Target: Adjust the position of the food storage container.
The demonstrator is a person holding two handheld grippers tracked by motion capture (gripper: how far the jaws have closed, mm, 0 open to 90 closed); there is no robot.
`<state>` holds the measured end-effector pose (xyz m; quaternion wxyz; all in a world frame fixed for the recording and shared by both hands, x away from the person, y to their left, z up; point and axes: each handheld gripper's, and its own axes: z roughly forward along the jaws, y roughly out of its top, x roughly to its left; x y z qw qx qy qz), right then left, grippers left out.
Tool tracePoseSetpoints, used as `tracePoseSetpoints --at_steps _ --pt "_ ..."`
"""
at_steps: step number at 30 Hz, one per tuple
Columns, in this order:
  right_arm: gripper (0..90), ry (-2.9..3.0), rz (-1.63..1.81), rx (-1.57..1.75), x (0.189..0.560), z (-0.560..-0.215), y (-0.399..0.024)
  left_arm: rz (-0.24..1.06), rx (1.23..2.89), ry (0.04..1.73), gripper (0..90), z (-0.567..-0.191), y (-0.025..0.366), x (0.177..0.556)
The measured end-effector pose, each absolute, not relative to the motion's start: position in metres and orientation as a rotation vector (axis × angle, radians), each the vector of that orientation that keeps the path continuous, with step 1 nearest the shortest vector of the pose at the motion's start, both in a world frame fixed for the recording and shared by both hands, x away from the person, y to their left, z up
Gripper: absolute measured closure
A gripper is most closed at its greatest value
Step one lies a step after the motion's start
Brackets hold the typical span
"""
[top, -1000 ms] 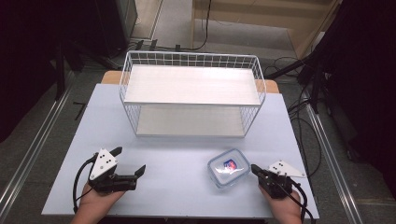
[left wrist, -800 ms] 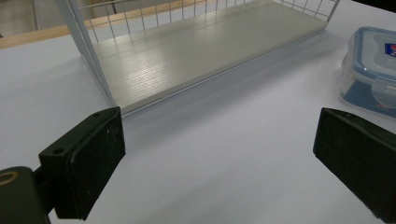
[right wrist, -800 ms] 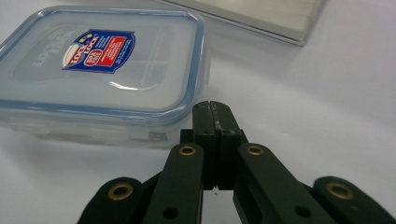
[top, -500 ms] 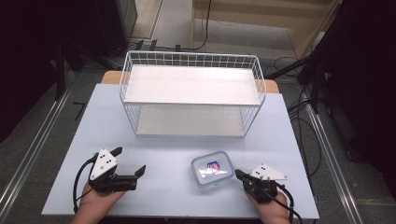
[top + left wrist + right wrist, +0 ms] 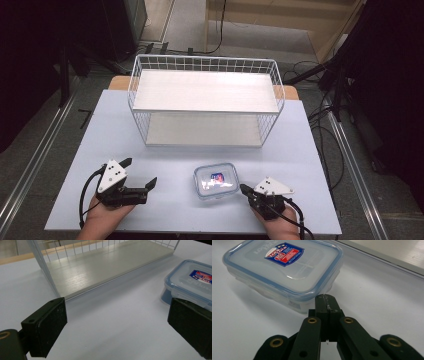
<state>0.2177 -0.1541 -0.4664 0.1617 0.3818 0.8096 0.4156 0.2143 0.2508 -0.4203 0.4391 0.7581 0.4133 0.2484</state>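
Note:
A small clear plastic box with a blue-rimmed lid and a red and blue label lies flat on the pale table, in front of the wire rack. My right gripper is shut with nothing in it, its tip at the box's right side; in the right gripper view the closed fingertips sit against or just short of the lid's near corner. My left gripper rests at the front left with its jaws wide open and empty. The box lies beyond its right jaw, apart from it.
A white wire rack with two pale wooden shelves stands across the back middle of the table; its lower shelf shows in the left gripper view. Cables trail from both grippers toward the table's front edge.
The box has slid left across the table, away from the front right. My shut right gripper has followed it leftward, staying at its right side. The left gripper has kept still.

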Motion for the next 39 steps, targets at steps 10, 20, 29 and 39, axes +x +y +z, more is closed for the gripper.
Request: tracePoseSetpoints --at_steps 10,20,29,39 --pt "90.0 2.351 1.208 1.032 0.213 -0.464 -0.129 0.607 1.89 1.027 2.7 -0.422 0.249 0.215" --pt "90.0 2.372 1.219 1.009 0.21 -0.464 -0.118 0.596 1.89 1.029 2.8 -0.423 0.249 0.215" --pt "90.0 2.293 1.293 1.079 0.213 -0.45 -0.13 0.59 1.891 1.038 4.3 -0.423 0.248 0.216" --pt "84.3 2.205 1.427 1.133 0.229 -0.427 -0.121 0.45 1.787 1.083 6.8 -0.41 0.222 0.233"
